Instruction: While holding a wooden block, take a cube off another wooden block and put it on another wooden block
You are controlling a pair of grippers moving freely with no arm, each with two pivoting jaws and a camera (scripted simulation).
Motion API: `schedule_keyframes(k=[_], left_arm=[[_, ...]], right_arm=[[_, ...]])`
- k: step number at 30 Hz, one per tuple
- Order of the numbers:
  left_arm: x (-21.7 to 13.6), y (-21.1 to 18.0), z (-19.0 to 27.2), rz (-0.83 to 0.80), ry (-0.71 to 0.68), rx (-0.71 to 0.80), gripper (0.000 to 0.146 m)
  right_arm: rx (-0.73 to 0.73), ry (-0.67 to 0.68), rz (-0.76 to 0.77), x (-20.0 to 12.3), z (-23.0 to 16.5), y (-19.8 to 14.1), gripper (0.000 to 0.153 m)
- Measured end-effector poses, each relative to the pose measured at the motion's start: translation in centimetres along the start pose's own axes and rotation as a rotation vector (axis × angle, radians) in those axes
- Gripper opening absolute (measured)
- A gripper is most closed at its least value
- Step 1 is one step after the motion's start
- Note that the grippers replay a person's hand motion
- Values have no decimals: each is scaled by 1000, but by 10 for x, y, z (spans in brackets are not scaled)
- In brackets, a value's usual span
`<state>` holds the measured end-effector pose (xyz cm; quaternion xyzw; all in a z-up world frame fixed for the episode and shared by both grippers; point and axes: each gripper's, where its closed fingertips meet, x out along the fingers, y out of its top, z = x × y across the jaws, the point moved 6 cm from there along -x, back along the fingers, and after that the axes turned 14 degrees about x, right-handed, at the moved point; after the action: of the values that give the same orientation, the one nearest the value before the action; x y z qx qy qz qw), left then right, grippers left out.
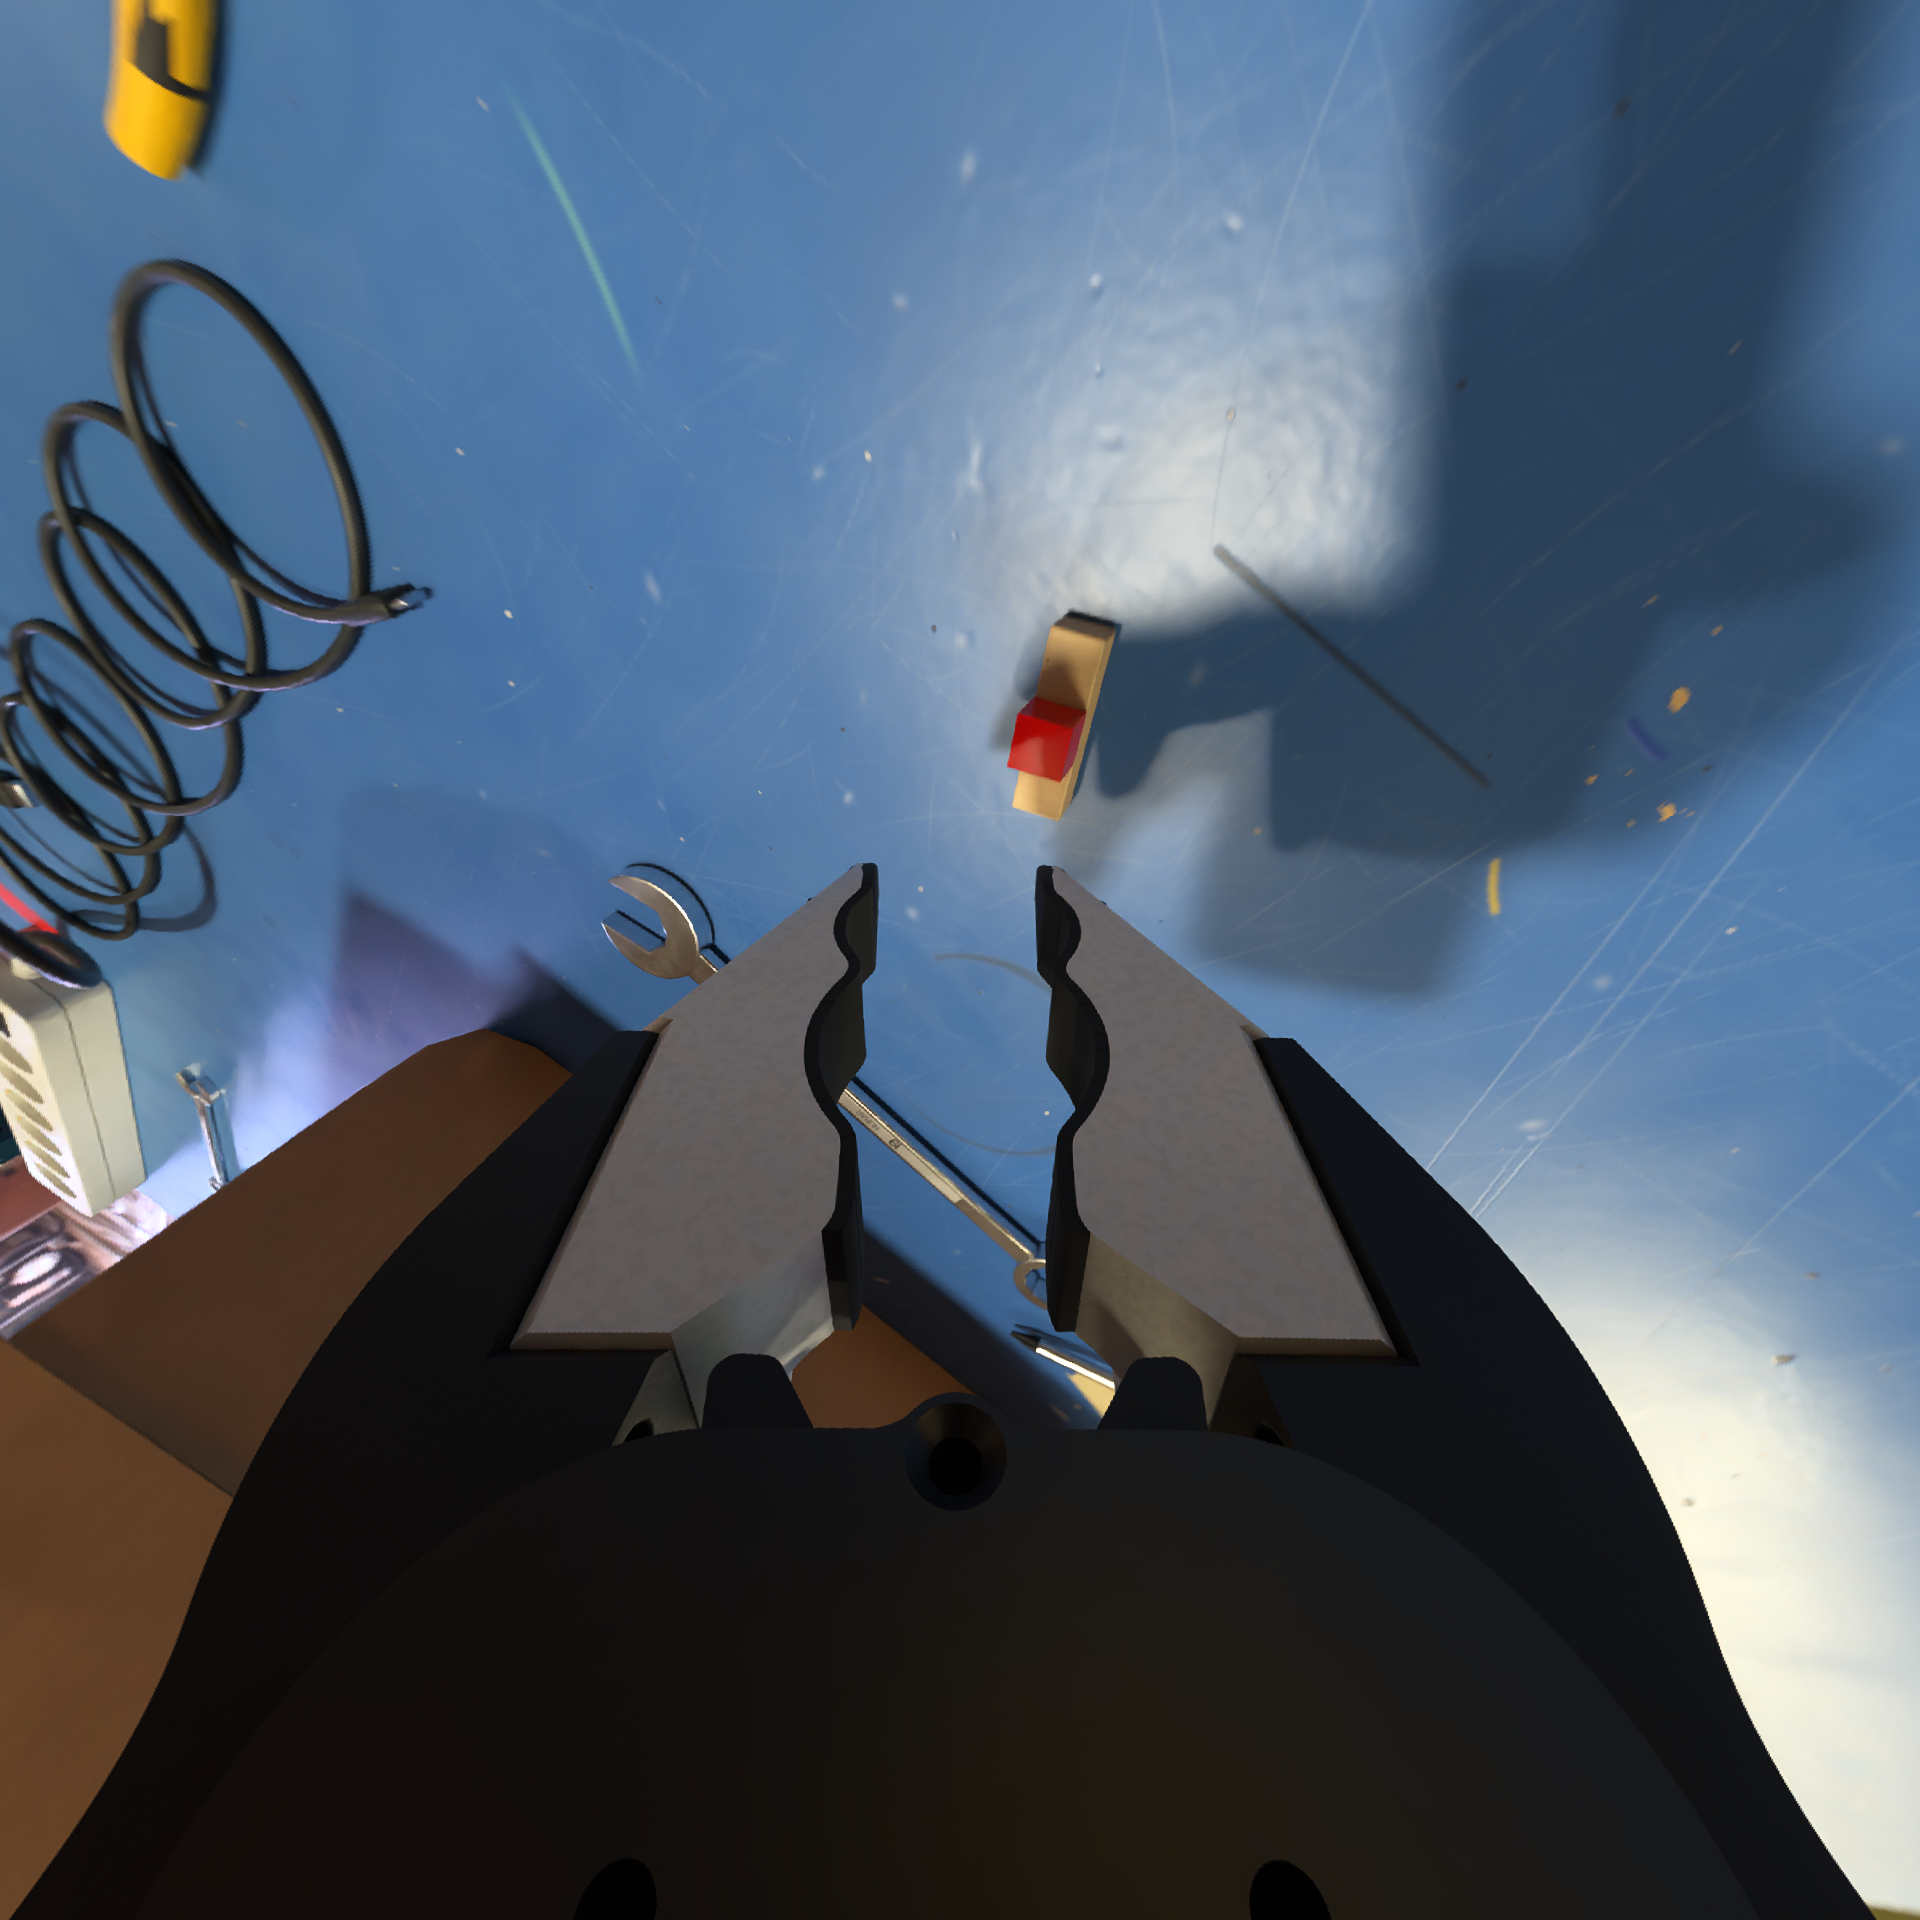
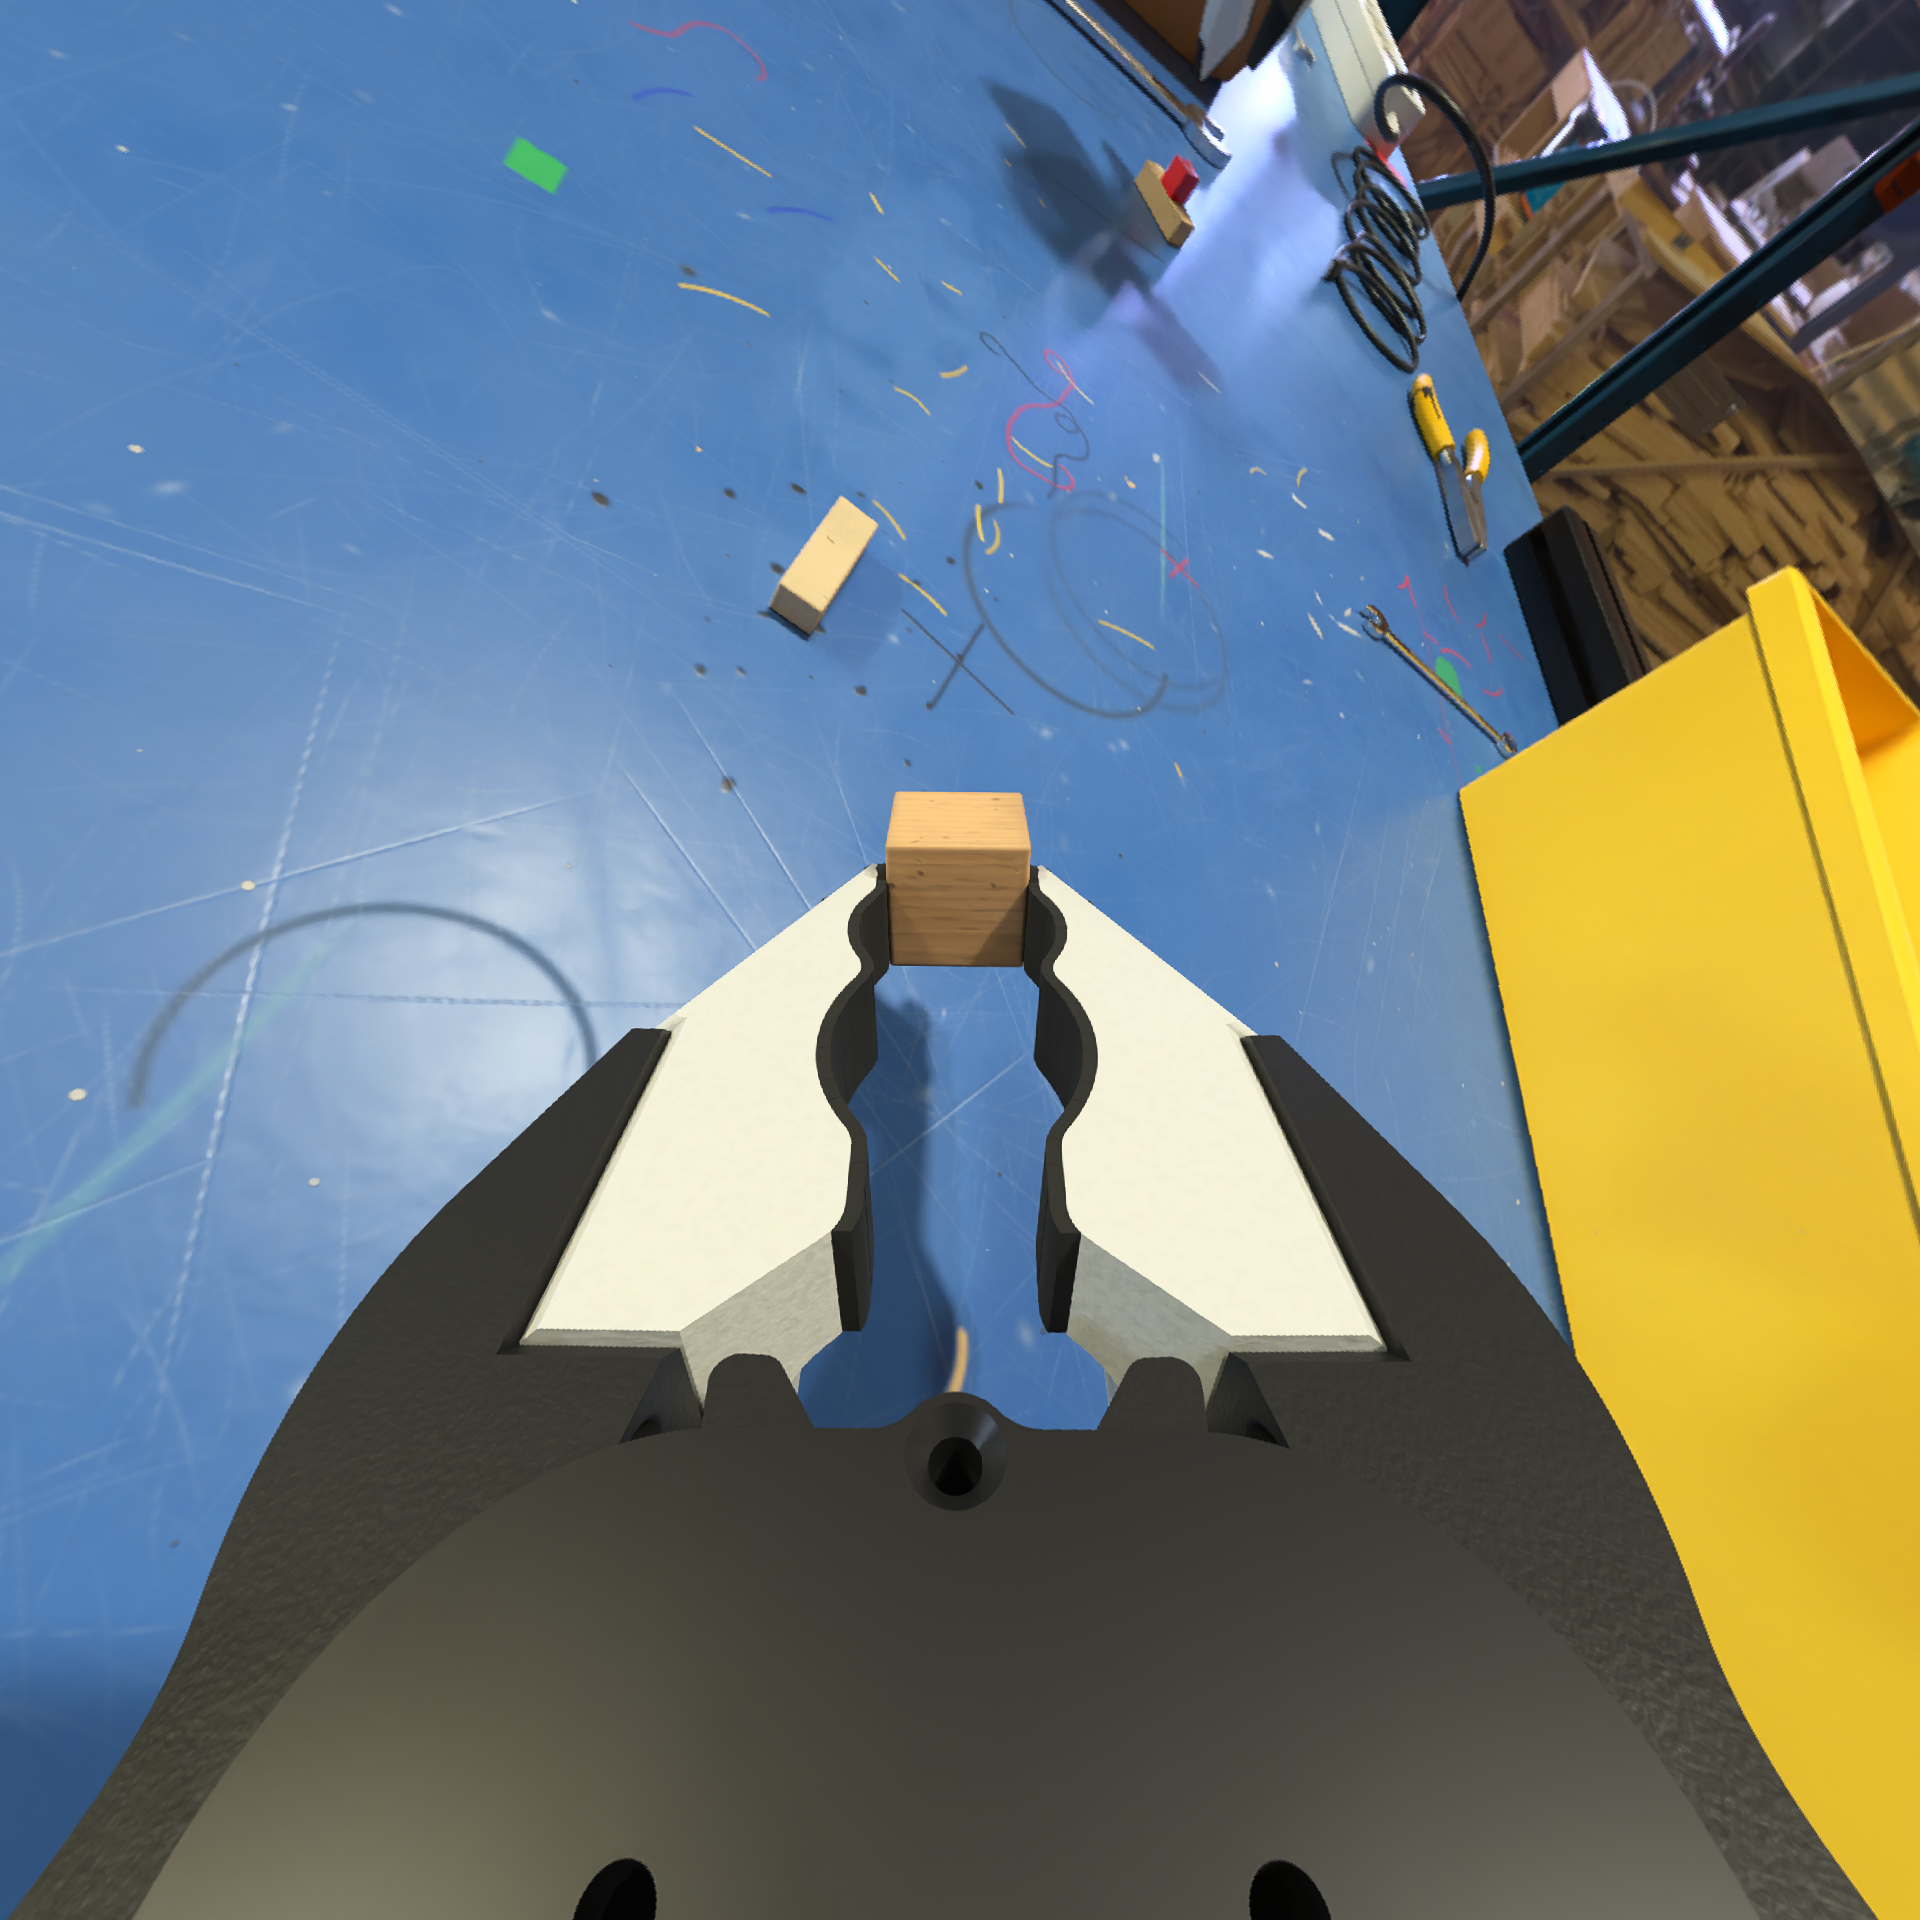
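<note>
Two claws: one loaded, one empty
Right gripper (image 2: 957,894): clamped at fingertips on held wooden block (image 2: 957,878), frame centre
Left gripper (image 1: 957,894): parted moderately, touching nothing
Red cube (image 1: 1047,738): atop far wooden block (image 1: 1070,717), just above fingertips, right of centre
Spare wooden block (image 2: 824,564): bare on blue table (image 2: 364,520), right wrist view, above centre

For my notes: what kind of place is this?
Probably a workshop bench: a scratched blue table with a wrench, a coiled black cable and a yellow-handled tool.
</note>
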<state>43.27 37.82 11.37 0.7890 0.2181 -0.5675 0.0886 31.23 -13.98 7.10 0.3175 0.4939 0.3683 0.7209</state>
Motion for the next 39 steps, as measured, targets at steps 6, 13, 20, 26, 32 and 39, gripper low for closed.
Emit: schedule_keyframes(k=[6, 13, 20, 26, 32, 39], left_arm=[[13, -2, 3, -73, -104, 98, 33], [14, -4, 0, -99, -70, 169, 39], [29, -4, 12, -178, -92, 231, 43], [3, 13, 39, 2, -244, 258, 53], [-22, 18, 40, 201, -226, 254, 64], [-17, -10, 1, 79, -60, 146, 61]], right_arm=[[77, -15, 21, -3, 10, 1, 25], [116, -54, -13, -4, 21, -3, 25], [139, -103, -16, -5, 29, 1, 25], [159, -115, -29, -3, 32, 0, 25], [163, -104, -46, -1, 32, -3, 25], [165, -98, -37, -3, 32, -3, 25]])
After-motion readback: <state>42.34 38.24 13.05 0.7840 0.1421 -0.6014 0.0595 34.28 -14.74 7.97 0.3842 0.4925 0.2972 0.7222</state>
